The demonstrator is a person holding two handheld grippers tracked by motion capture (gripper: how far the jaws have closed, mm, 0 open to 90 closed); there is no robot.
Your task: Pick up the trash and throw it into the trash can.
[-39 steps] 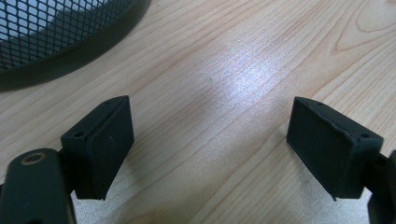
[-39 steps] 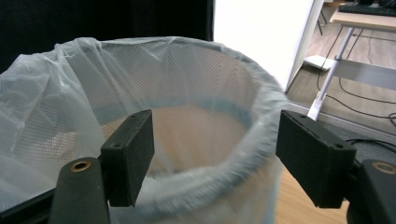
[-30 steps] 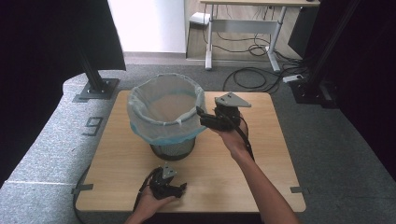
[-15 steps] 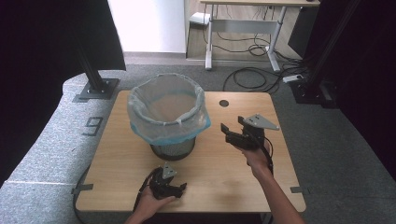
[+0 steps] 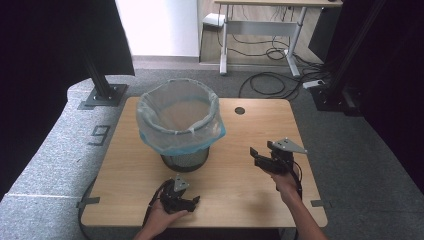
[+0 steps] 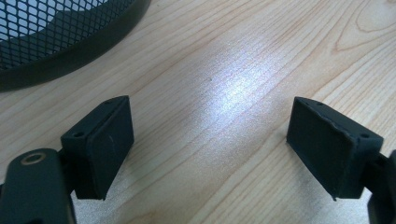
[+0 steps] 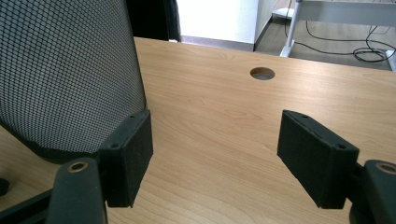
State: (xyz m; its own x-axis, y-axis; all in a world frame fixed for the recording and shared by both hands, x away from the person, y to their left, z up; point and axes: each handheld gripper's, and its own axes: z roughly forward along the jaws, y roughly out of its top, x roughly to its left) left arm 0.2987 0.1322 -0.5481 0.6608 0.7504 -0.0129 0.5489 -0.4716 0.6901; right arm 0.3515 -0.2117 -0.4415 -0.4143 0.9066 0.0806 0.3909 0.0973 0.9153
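Two tongs stand apart and empty: the left tongs (image 5: 192, 201) rest low on the bench (image 5: 240, 185) just before the mesh wastebasket (image 5: 184, 159), the right tongs (image 5: 255, 155) hover to its side, likely clear of finished work. Its plastic liner (image 5: 175, 125) is folded over the rim, hiding most mesh; whatever lies inside is hard to tell.

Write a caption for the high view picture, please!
Mesh bin lined with a blue bag on a wooden table, open tongs either side.
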